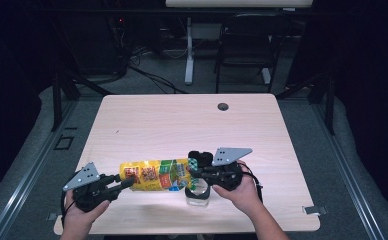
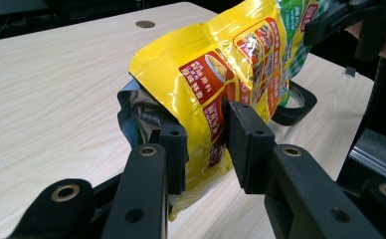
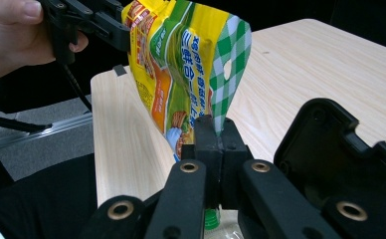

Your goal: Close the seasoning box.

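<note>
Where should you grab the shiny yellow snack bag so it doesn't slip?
Probably by its flat ends, one from each side. The shiny yellow snack bag hangs sideways above the table: the right gripper pinches the thin green-checked seal, and the left gripper clamps the open bottom end. Those edges are thin and flat; the puffy middle would likely slide.

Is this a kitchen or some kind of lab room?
Probably a lab or recording room, not a kitchen. The wooden table stands among dark curtains, cables run over the grey floor, and a black chair sits behind it.
</note>
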`<state>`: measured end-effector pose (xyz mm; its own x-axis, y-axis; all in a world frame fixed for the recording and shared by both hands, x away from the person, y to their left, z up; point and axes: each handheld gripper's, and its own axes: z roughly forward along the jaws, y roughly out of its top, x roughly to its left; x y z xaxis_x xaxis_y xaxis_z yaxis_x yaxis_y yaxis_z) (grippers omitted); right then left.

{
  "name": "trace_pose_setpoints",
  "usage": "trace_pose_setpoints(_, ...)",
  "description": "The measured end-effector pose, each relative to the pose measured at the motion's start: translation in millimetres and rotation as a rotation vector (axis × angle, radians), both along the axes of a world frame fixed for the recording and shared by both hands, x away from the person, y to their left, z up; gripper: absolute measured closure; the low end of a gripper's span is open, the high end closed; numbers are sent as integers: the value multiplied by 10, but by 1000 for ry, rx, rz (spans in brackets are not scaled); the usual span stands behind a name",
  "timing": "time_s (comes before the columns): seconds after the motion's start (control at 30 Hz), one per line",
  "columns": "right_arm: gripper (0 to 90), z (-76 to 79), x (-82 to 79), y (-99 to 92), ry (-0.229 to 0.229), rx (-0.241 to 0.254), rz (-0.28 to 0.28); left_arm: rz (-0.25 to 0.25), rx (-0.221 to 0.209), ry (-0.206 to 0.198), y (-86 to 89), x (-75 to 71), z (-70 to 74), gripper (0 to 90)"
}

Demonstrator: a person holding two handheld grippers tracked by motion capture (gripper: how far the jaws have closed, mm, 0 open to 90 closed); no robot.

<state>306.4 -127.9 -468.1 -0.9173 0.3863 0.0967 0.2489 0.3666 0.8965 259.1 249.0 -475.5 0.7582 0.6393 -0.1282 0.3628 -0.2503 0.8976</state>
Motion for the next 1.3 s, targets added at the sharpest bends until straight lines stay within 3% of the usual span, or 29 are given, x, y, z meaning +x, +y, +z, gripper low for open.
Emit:
trace_pose_setpoints(0.6, 900, -83, -20, -83, 12, 64, -8, -5, 39, -5, -65, -5, 116, 707)
trace_pose_setpoints(1.3, 900, -116, -64, -134, 12, 75, -30, -25, 74, -15, -126, 0, 238, 713)
